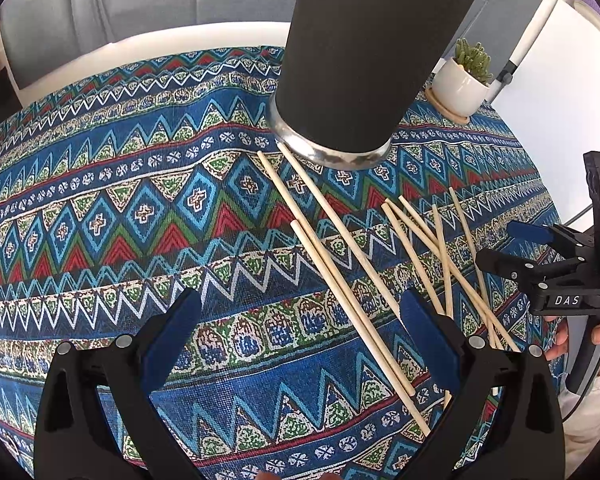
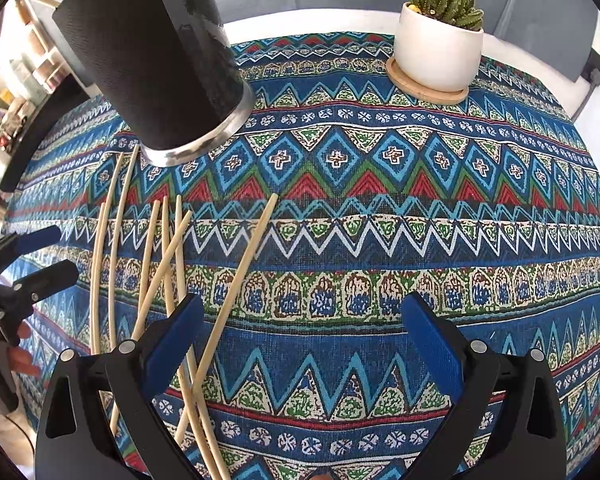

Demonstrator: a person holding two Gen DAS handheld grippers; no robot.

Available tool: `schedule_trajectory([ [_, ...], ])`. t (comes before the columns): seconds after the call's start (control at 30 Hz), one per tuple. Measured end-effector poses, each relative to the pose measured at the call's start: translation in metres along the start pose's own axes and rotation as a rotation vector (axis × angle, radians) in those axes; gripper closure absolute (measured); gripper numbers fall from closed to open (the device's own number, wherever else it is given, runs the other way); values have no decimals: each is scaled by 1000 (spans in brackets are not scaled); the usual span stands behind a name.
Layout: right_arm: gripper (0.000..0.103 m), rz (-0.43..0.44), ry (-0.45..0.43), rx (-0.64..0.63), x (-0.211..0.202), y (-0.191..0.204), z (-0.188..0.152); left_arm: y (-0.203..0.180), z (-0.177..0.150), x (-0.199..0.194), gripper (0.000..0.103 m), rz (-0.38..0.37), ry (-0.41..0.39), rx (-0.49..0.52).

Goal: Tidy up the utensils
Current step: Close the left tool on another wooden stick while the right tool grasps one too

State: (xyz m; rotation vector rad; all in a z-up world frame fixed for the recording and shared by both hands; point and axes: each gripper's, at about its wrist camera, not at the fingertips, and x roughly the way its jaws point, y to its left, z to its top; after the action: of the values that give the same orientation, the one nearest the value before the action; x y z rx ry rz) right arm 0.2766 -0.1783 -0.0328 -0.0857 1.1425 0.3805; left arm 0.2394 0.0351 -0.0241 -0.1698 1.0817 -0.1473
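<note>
Several pale wooden chopsticks (image 1: 340, 264) lie loose on the patterned tablecloth, some crossed; they also show in the right wrist view (image 2: 168, 264). A tall black cylindrical holder (image 1: 364, 60) with a metal base rim stands upright behind them, also seen in the right wrist view (image 2: 160, 60). My left gripper (image 1: 300, 312) is open and empty above the cloth, its right finger over the chopsticks. My right gripper (image 2: 300, 316) is open and empty, its left finger over chopsticks. The right gripper also shows at the right edge of the left wrist view (image 1: 508, 244), open.
A small cactus in a white pot (image 2: 440, 40) on a wooden coaster stands at the back right of the table; it also shows in the left wrist view (image 1: 464, 80). The blue patterned cloth (image 2: 380, 240) covers a round white table. A grey seat lies beyond.
</note>
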Motion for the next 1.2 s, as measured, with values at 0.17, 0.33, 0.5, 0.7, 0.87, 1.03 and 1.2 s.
schedule_trajectory([
  [0.17,8,-57,10,-30,7,6,3,1,2,6,6,67,8,-12],
  [0.33,8,-88,-4,-59,14,19,2,0,0,13,6,131,26,6],
  [0.5,8,-90,-19,-62,16,23,1,-6,-2,18,5,188,20,15],
  [0.7,8,-94,-24,-49,9,19,-12,-5,-5,15,4,213,5,-27],
  [0.87,7,-96,-36,-42,9,18,-15,-15,-8,15,4,260,-52,26],
  [1.03,8,-104,-24,-36,7,21,-15,-10,-4,18,4,248,4,-64],
  [1.2,8,-103,16,-41,8,22,-10,2,-10,13,4,285,41,-158],
])
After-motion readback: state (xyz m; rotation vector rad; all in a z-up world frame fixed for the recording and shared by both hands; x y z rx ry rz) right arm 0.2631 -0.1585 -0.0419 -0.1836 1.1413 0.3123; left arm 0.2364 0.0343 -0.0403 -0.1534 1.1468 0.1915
